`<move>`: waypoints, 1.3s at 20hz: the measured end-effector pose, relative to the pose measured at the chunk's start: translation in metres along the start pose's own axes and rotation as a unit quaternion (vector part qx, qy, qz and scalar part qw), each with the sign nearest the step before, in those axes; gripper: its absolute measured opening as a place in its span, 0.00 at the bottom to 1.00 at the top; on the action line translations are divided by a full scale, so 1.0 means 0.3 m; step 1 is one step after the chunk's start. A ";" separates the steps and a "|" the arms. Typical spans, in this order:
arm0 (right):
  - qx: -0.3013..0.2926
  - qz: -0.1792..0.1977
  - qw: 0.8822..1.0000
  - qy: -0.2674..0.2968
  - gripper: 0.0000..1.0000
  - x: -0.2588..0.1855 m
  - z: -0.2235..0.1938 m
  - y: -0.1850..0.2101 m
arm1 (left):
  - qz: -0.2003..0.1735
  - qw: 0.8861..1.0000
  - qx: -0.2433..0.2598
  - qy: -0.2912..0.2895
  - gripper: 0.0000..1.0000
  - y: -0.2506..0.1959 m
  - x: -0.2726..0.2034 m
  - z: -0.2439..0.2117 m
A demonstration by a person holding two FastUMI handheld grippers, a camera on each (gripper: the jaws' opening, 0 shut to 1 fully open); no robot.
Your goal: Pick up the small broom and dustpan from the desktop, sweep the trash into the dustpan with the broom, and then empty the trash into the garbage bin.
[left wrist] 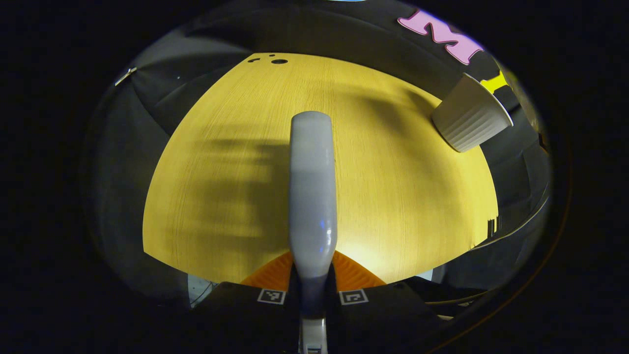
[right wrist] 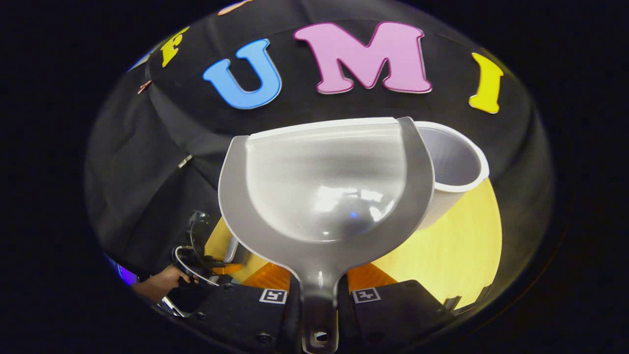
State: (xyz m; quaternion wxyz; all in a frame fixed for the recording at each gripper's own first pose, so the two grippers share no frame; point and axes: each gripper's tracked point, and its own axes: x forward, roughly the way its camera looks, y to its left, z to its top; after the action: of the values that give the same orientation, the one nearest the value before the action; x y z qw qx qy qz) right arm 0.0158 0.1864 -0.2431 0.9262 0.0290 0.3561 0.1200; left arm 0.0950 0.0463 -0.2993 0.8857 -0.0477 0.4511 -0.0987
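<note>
Dustpan (right wrist: 324,187): held by its handle in the right claw (right wrist: 319,295), whose fingers close on the handle from either side. The pan's long axis runs straight ahead from the claw, its mouth and white front lip at the far end. The scoop appears bare; no trash is discernible in it, though glare covers part of the bowl.

Garbage bin (right wrist: 454,172): a pale ribbed cup-shaped vessel standing on the counter (right wrist: 457,250), lying just beyond and to the right of the pan's front edge in the right gripper view. The pan overlaps the bin's near rim from this angle; whether they touch cannot be determined. The bin's open mouth faces up. Judgement: emptying depends on bringing the lip over that mouth, ahead and to the right, then tipping the pan forward along its long axis.

Broom (left wrist: 312,196): gripped in the left claw (left wrist: 312,285), its grey body extending straight forward over the counter. In the left gripper view the bin sits well apart, far right.

The right claw is judged the nearer to the bin. A hand (right wrist: 162,282) holding the other gripper shows at lower left in the right gripper view.
</note>
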 end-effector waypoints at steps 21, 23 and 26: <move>0.050 -0.042 0.981 0.185 0.34 0.465 -0.655 -0.090 | 0.051 0.997 0.001 0.059 0.27 0.000 0.171 0.070; 0.067 -0.053 0.978 0.191 0.34 0.511 -0.684 -0.114 | 0.054 0.997 0.010 0.058 0.29 -0.009 0.173 0.076; 0.085 -0.074 0.974 0.195 0.35 0.567 -0.696 -0.155 | 0.061 0.996 0.018 0.060 0.27 -0.008 0.173 0.064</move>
State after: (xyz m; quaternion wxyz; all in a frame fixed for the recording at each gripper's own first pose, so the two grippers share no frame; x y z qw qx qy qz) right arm 0.0080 0.1760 -0.5160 0.8396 0.0574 0.5396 0.0235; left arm 0.1400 0.0326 -0.3284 0.8619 0.0013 0.5040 -0.0555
